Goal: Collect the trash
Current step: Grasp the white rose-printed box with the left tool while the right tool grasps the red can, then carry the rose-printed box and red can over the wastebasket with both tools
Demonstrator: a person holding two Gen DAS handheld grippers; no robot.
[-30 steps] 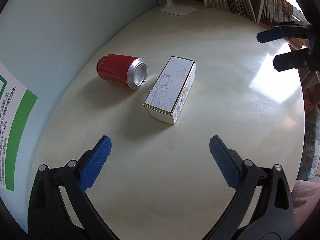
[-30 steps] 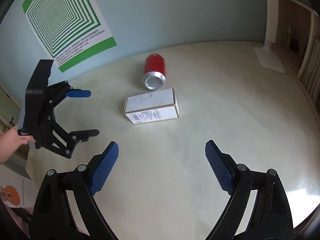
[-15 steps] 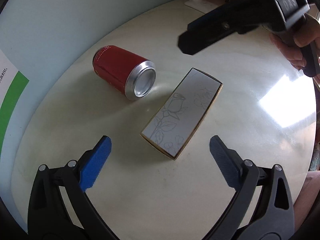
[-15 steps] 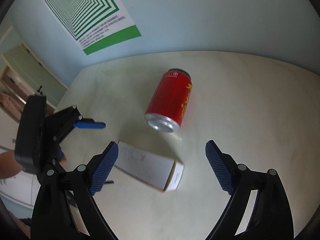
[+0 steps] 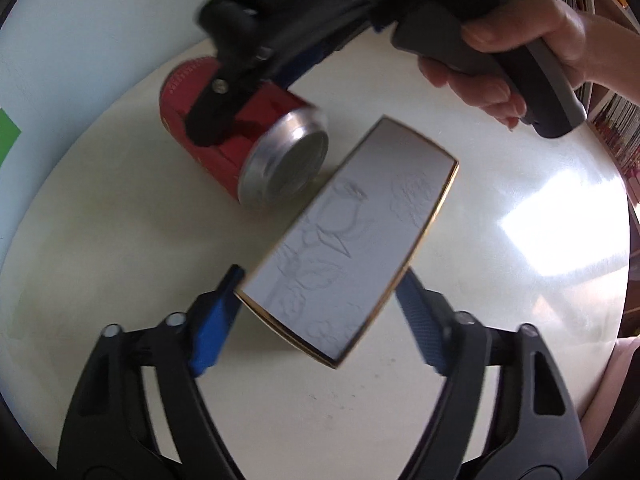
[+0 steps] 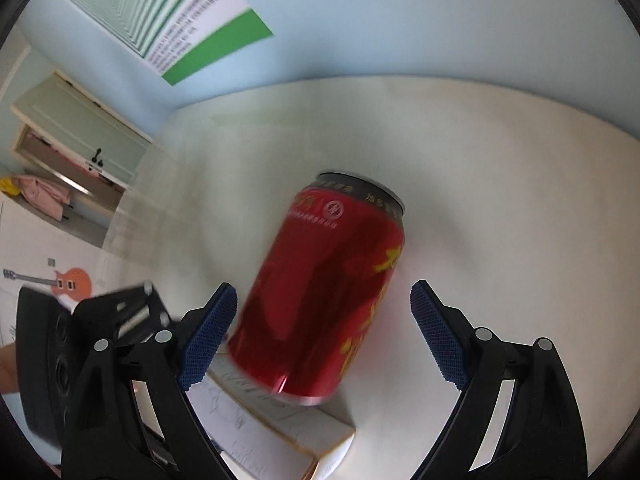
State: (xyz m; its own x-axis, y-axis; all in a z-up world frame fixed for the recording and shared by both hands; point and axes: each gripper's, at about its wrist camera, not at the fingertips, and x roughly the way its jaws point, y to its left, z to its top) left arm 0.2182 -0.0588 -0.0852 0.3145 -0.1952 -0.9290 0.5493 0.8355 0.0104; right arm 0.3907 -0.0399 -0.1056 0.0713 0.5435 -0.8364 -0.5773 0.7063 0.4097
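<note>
- Biggest change from a second ago: both claws were hanging back over bare table (image 5: pixel 520 240), and now each one is down on its own piece of trash. The table is round and cream, with a bright glare patch toward its right edge in the left wrist view.
- The white box (image 5: pixel 352 240), with flower line drawings and gold edges, lies flat near the middle of the table. It fills far more of the left wrist view than before.
- The left gripper (image 5: pixel 320 316) has just been closing. The near end of the box sits between its blue pads; the left pad looks right at the box corner, but whether the pads actually press on it is not clear.
- The red can (image 6: pixel 324 292) lies on its side just beside the box, silver end toward it, closer to the wall-side edge of the table.
- The right gripper (image 6: pixel 322 336) has also been closing a little. It straddles the can with gaps on both sides, so nothing is gripped.
- In the left wrist view, the right gripper's black body crosses over the can and hides part of it. The person's hand (image 5: pixel 516 52) is on its handle.
</note>
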